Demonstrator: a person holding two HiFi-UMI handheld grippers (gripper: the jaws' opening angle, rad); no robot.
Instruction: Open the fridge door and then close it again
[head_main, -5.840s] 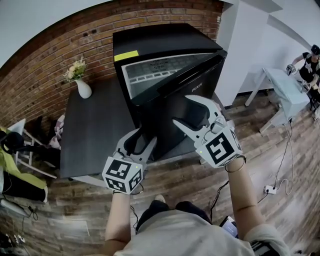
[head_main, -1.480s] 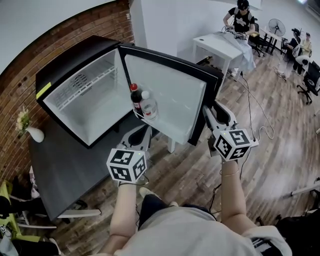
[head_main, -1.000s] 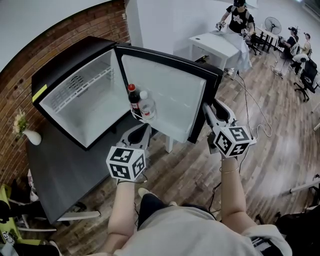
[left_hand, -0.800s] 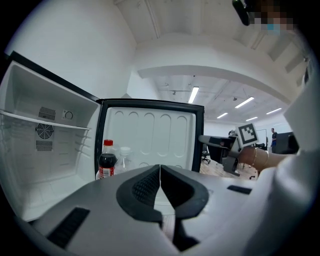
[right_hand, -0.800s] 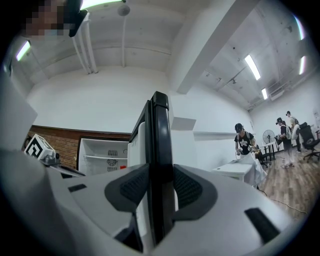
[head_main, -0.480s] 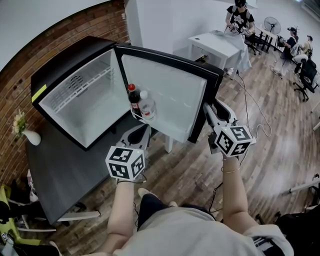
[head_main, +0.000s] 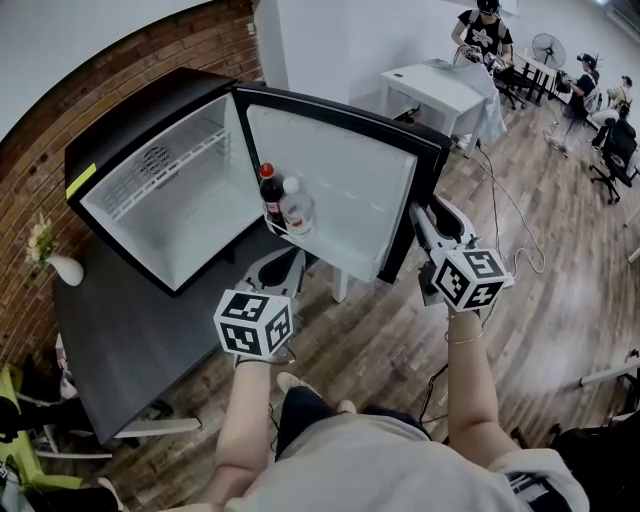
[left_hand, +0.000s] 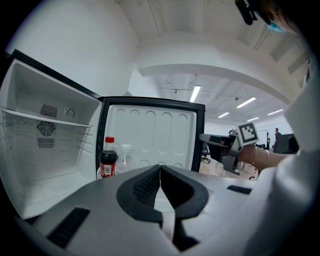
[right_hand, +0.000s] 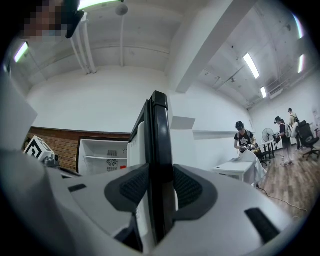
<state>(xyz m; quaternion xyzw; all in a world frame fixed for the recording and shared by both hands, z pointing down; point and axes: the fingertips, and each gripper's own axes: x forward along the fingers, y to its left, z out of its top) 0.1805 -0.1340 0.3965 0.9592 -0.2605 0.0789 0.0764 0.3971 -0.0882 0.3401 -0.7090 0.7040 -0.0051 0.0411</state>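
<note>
The black mini fridge (head_main: 150, 110) stands in the upper left of the head view, on a dark table (head_main: 110, 330). Its door (head_main: 340, 190) is wide open and fills the middle of the frame, with the white inner side turned to the camera. The right gripper (head_main: 428, 222), right of centre, is clamped on the free edge of the door. In the right gripper view this black edge runs upright between the two pads (right_hand: 135, 187), and they press on it from both sides. The left gripper (head_main: 280, 268) hangs low in the centre, below the door, with the jaws closed together on nothing. In the door shelf a cola bottle (head_main: 270, 195) and a clear bottle (head_main: 296, 205) stand upright, just beside each other. At the left edge a white vase (head_main: 65, 268) with flowers stands on the table.
</note>
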